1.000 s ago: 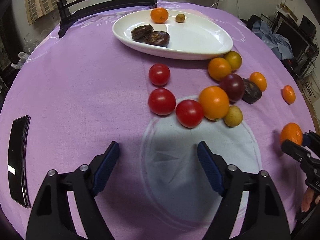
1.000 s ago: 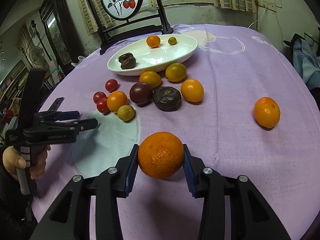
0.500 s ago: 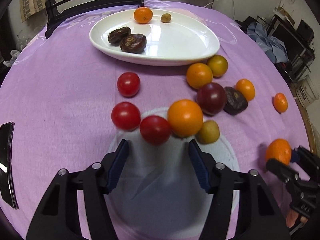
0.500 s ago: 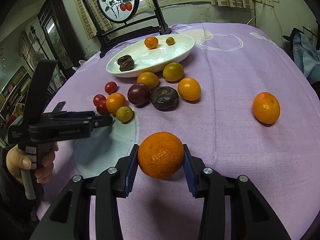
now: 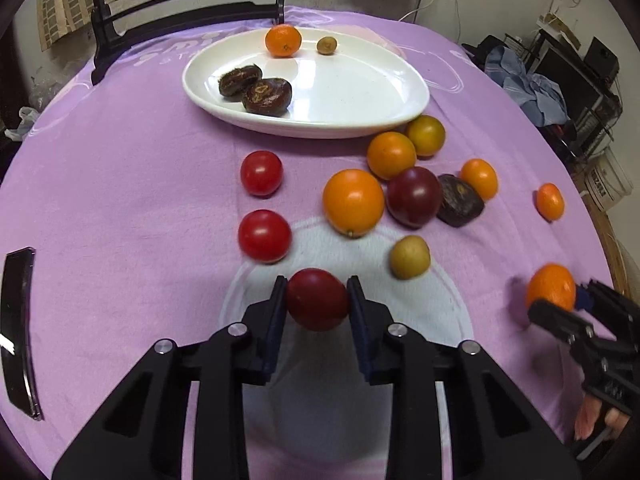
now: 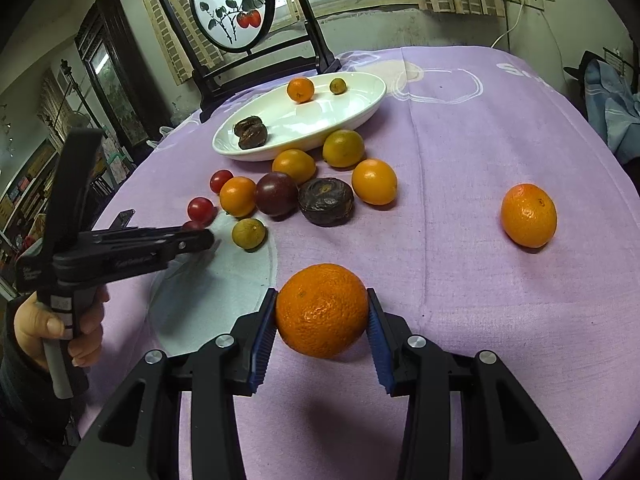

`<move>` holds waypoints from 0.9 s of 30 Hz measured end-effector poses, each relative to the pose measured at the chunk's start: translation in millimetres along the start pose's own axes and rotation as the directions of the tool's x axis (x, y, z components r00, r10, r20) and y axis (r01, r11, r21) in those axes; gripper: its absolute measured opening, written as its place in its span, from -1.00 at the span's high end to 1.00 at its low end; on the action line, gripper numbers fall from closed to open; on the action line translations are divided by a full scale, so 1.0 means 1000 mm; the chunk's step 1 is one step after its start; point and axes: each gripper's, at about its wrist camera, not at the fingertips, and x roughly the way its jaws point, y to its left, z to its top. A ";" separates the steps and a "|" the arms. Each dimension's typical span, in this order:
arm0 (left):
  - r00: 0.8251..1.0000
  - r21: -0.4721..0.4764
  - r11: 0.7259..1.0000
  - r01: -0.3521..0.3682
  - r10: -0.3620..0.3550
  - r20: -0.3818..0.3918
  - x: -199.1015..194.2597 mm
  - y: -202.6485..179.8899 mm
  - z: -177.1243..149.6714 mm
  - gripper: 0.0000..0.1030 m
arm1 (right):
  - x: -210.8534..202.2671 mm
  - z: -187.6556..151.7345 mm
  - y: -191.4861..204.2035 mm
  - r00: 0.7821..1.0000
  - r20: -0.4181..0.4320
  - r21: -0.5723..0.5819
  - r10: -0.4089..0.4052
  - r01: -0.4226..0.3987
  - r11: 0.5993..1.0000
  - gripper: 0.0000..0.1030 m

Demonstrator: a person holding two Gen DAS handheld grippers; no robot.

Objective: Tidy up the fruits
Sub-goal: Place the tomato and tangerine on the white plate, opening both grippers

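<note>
My left gripper [image 5: 317,282] has a red tomato [image 5: 316,300] between its jaws, which are closing, and both pads touch its sides. Two more red tomatoes [image 5: 264,235] lie just beyond on the purple cloth, with an orange tomato [image 5: 353,202], a dark purple one [image 5: 414,196] and a small yellow-green fruit [image 5: 410,257]. My right gripper [image 6: 322,296] is shut on a mandarin [image 6: 322,312] near the table's front. The white plate [image 6: 304,120] at the back holds a mandarin, a small green fruit and two dark brown fruits.
Another mandarin [image 6: 528,215] lies alone at the right. A dark wooden screen stand [image 6: 256,72] stands behind the plate. A flat black object [image 5: 18,332] lies at the left edge. A hand [image 6: 52,328] holds the left gripper's handle.
My left gripper moved forward to the tomatoes and its jaws came in from wide open onto a red tomato. The right gripper kept still, holding the mandarin.
</note>
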 end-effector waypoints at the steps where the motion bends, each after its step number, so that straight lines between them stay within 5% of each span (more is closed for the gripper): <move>1: 1.000 0.008 1.000 0.002 -0.002 0.007 -0.007 0.002 -0.003 0.42 | -0.001 0.000 0.002 1.000 0.001 -0.007 0.000 0.000 1.000 0.15; 12: 0.996 0.053 0.998 0.023 -0.028 0.087 -0.060 0.005 0.011 0.43 | -0.023 0.031 0.026 0.998 0.064 -0.090 -0.005 0.010 0.996 0.16; 23: 0.988 0.013 0.999 0.029 -0.030 0.151 -0.055 0.006 0.094 0.43 | 0.005 0.093 0.055 0.995 0.095 -0.181 -0.007 0.025 0.983 0.16; 27: 0.989 0.021 1.000 -0.005 0.002 0.145 -0.031 0.003 0.127 0.42 | 0.029 0.118 0.054 0.987 0.143 -0.189 -0.072 0.099 0.977 0.15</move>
